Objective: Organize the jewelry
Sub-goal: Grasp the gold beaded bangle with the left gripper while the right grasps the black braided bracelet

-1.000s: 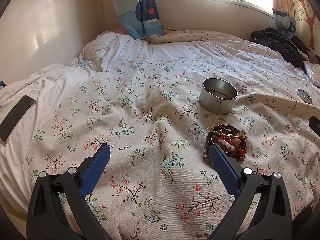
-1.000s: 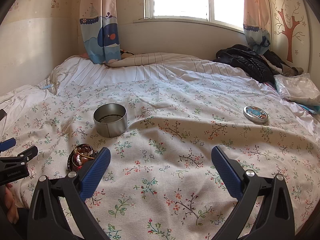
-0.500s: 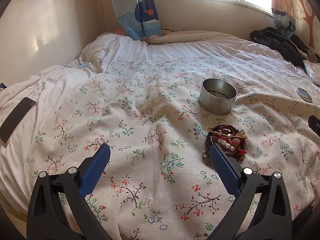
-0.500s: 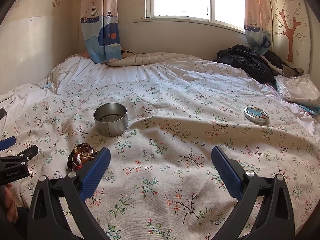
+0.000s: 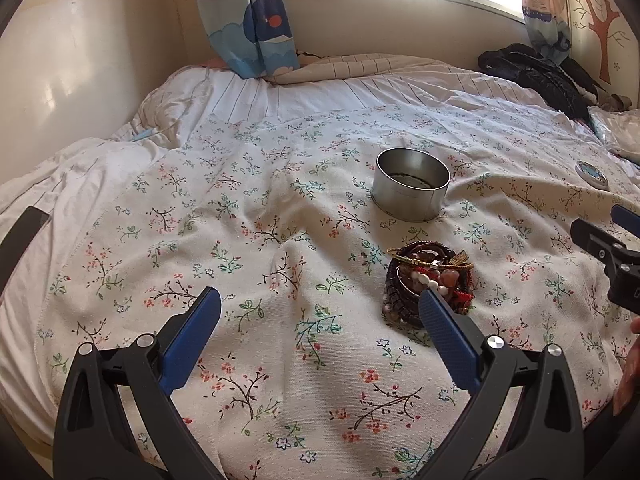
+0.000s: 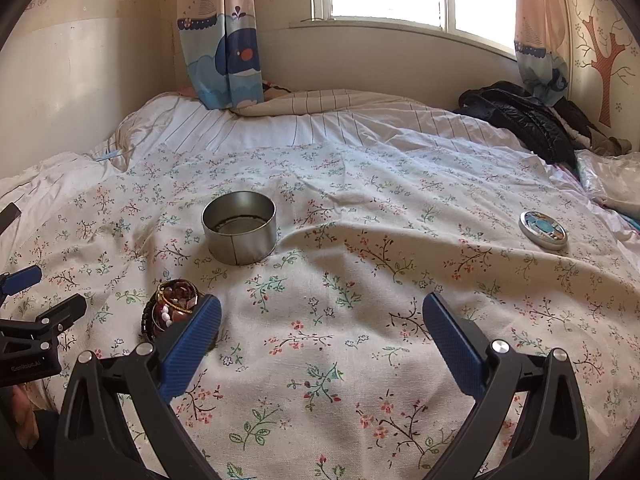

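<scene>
A pile of bracelets and beads [image 5: 430, 280] lies on the floral bedspread, just beyond my left gripper's right finger; the right wrist view shows it [image 6: 174, 306] by that gripper's left finger. An open round metal tin [image 5: 410, 184] stands behind the pile, also in the right wrist view [image 6: 240, 226]. Its lid [image 6: 543, 230] lies flat far to the right, small in the left wrist view [image 5: 592, 175]. My left gripper [image 5: 320, 320] is open and empty. My right gripper [image 6: 322, 322] is open and empty.
A floral bedspread [image 5: 260, 220] covers the bed. A black jacket [image 6: 516, 120] lies at the back right by a plastic bag [image 6: 612, 176]. A striped quilt [image 6: 320, 120], curtains and the window wall are behind. A dark flat object [image 5: 22, 232] lies at the left edge.
Both grippers have shifted slightly and stay open. The right gripper shows more at the right edge of the left wrist view. Nothing on the bed has moved.
</scene>
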The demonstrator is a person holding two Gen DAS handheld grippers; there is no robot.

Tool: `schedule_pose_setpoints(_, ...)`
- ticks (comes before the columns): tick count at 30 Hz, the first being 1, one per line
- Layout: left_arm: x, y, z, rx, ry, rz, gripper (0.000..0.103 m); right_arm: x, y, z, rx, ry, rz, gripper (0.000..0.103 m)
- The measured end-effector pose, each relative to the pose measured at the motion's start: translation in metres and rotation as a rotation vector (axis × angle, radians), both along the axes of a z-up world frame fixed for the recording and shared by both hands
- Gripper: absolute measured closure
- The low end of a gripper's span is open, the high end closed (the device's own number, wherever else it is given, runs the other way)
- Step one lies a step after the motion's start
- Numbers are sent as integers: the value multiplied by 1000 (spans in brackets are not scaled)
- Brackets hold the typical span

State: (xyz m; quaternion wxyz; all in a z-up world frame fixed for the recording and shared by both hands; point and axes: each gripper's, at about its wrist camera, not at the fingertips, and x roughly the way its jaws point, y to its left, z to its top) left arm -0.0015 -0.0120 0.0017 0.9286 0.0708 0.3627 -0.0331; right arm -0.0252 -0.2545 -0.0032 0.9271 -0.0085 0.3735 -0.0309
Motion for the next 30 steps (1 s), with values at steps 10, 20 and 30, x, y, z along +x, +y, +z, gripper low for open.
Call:
schedule_pose_setpoints(10,36,-27,-13,-153,33,-121,12,0,-10,-2,87,-96,-23,6)
schedule_pose_setpoints(20,87,-34,-49,-307,244,-136,70,2,-15,-1,153,-103,-13,6)
schedule_pose_setpoints(30,90,-18,-41,-432,216,-137,100,0,-32,-2,253,-109,-42,6)
